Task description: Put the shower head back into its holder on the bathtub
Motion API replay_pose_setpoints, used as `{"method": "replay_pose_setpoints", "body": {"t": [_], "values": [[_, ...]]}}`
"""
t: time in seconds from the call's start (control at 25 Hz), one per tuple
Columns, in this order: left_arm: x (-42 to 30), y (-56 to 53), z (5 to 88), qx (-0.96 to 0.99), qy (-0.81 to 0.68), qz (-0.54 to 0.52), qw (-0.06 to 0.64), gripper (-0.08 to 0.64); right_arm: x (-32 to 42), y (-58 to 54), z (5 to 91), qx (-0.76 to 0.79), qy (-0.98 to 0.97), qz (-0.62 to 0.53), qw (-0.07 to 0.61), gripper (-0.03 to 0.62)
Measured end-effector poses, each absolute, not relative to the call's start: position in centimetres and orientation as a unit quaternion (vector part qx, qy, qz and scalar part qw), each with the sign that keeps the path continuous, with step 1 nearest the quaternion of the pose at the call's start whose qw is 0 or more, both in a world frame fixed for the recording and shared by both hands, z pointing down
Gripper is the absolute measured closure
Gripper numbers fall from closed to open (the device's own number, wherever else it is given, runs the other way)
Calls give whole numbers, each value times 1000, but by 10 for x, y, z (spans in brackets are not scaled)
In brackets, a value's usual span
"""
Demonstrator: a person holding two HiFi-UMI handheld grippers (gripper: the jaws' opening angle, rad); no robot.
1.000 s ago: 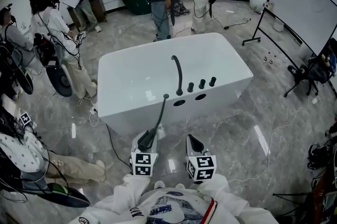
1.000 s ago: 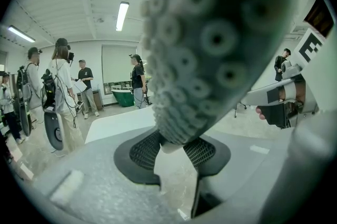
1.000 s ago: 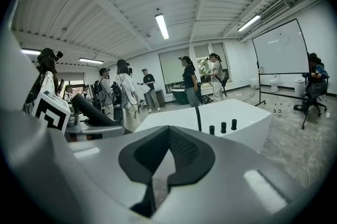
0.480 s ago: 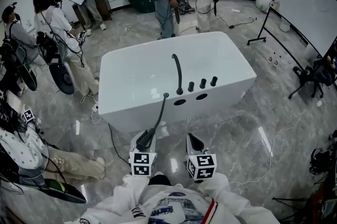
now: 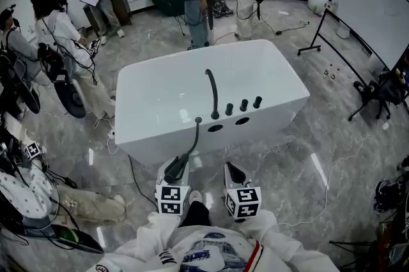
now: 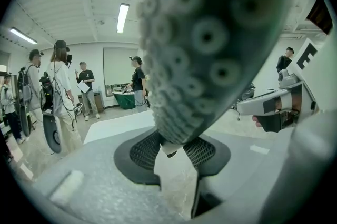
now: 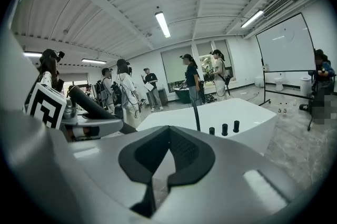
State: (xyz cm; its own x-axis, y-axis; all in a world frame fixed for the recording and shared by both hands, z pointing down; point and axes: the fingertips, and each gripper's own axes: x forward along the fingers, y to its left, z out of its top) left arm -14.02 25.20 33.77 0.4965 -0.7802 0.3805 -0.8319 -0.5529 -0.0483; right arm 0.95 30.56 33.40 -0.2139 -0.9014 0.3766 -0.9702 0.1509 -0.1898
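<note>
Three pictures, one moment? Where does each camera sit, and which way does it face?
Head view: on the person's head, facing steeply down at the bathtub; left gripper, right gripper and white sleeves show below.
Left gripper view: on that gripper, facing along its jaws, filled by the gripped shower head.
Right gripper view: on that gripper, facing past its empty jaws toward the bathtub.
Shared: both gripper views show the bathtub and bystanders.
</note>
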Motion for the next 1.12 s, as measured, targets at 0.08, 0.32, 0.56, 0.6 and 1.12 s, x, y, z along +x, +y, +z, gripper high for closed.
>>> {"method": "replay_pose_setpoints", "body": {"t": [0.08,0.32,0.56,0.6,1.12], "values": [[-138,241,338,864,-464,183,71,423,9,295,333,622,-753,198,88,588],[-131,217,345,869,-451,190,72,423,7,267,341,621,-750,205,94,588],[-127,199,358,875,-435,197,79,425,4,248,352,624,-744,213,103,588],[-126,196,359,876,-432,198,80,424,4,244,353,625,-743,215,105,588],[-128,146,373,885,-408,198,106,425,-12,195,358,626,-736,218,136,588]]}}
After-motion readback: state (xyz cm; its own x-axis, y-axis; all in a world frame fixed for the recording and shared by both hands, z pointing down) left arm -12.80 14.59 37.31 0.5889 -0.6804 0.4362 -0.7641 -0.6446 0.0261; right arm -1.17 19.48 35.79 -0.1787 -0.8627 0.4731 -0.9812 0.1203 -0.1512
